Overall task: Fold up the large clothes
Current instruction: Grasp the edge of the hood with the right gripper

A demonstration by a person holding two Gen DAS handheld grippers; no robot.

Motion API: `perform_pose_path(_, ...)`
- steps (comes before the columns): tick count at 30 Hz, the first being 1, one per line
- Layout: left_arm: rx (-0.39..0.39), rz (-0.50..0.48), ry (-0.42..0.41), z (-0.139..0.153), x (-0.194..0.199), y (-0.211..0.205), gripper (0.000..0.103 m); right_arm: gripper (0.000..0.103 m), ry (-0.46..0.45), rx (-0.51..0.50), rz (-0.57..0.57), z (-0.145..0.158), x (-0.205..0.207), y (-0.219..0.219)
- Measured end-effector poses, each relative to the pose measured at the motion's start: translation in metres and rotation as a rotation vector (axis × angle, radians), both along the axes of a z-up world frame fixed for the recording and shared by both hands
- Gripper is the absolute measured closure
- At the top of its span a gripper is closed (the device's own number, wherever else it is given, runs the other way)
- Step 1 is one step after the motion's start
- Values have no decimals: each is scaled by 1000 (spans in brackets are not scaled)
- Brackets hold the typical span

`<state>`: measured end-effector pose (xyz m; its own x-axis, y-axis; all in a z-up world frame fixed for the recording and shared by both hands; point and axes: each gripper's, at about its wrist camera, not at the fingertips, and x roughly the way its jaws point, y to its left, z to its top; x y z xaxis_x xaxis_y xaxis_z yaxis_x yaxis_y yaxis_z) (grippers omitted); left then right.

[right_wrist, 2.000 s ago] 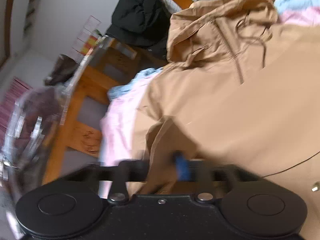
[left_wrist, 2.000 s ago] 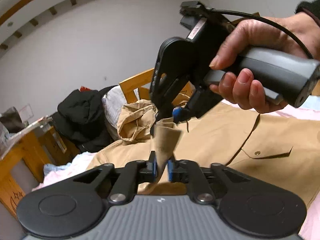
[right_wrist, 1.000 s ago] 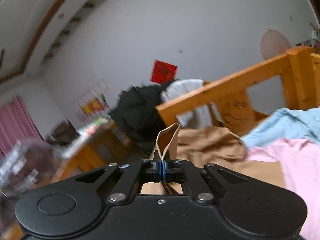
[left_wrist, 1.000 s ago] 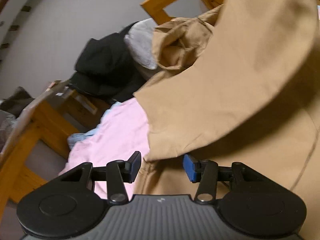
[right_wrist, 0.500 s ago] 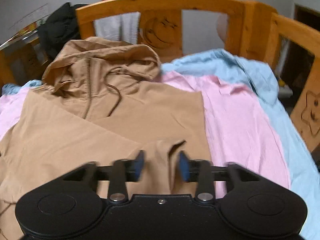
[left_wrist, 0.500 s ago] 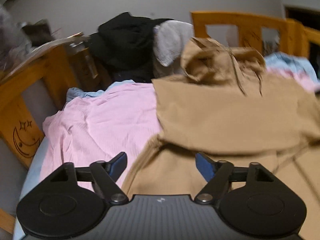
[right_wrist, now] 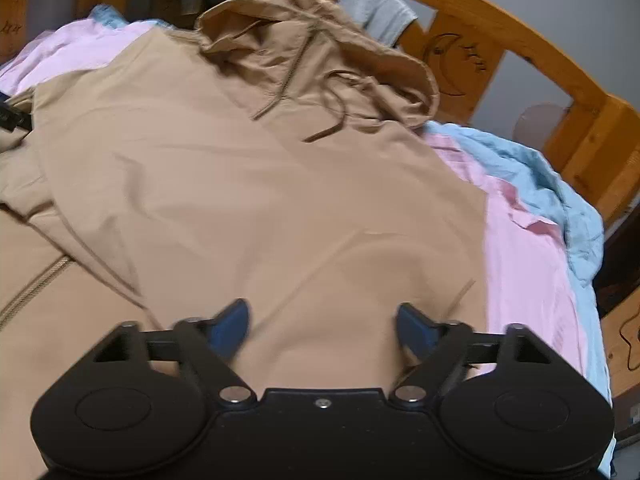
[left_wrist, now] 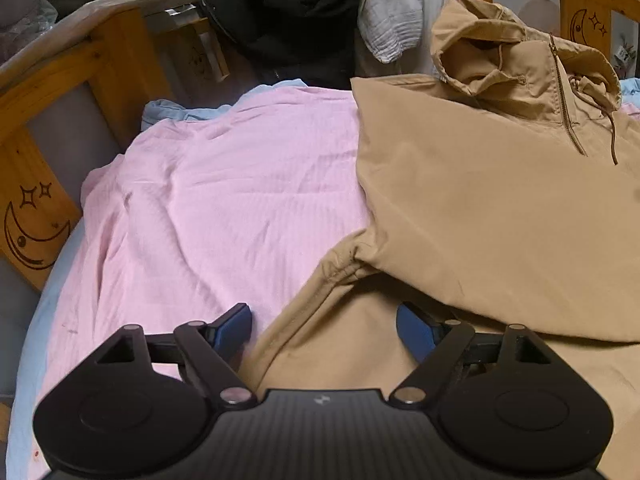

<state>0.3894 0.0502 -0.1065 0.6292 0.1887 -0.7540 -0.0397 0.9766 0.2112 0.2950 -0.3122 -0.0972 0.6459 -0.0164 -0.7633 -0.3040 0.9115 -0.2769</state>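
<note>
A tan hooded jacket (left_wrist: 488,200) lies flat on the bed, its sleeve folded across the chest and its hood (left_wrist: 516,52) toward the headboard. My left gripper (left_wrist: 324,330) hangs open over the jacket's left side seam, blue pads wide apart and touching nothing. In the right wrist view the same jacket (right_wrist: 260,184) fills the frame. My right gripper (right_wrist: 322,326) sits low over the folded sleeve, jaws opening wide, cloth lying under them but not pinched.
A pink sheet (left_wrist: 208,200) and pale blue blanket (right_wrist: 560,200) cover the bed. Wooden bed rails (right_wrist: 532,60) with moon carvings ring it. Black and white clothes (left_wrist: 304,12) are heaped beyond the headboard, beside a wooden side table (left_wrist: 80,40).
Both grippers let go of the tan sleeve and opened wide. The sleeve now lies across the jacket's chest. The right gripper dropped from up high to just over the cloth.
</note>
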Motion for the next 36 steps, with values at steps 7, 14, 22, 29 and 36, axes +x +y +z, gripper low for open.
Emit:
perform_pose_path(7, -97, -108, -78, 41, -14, -9, 6, 12, -133, 169, -50, 45, 15, -25)
perform_pose_path(14, -71, -250, 36, 62, -5, -47, 5, 14, -252, 66, -82, 64, 133, 1)
perform_pose_path(22, -114, -285, 4, 61, -26, -31, 5, 22, -168, -224, 95, 56, 263, 69)
perform_pose_path(29, -132, -253, -22, 71, -28, -6, 5, 75, -93, -342, 130, 29, 297, 93)
perform_pose_path(36, -221, -256, -69, 84, -18, -6, 6, 84, -346, -190, 78, 58, 252, 73)
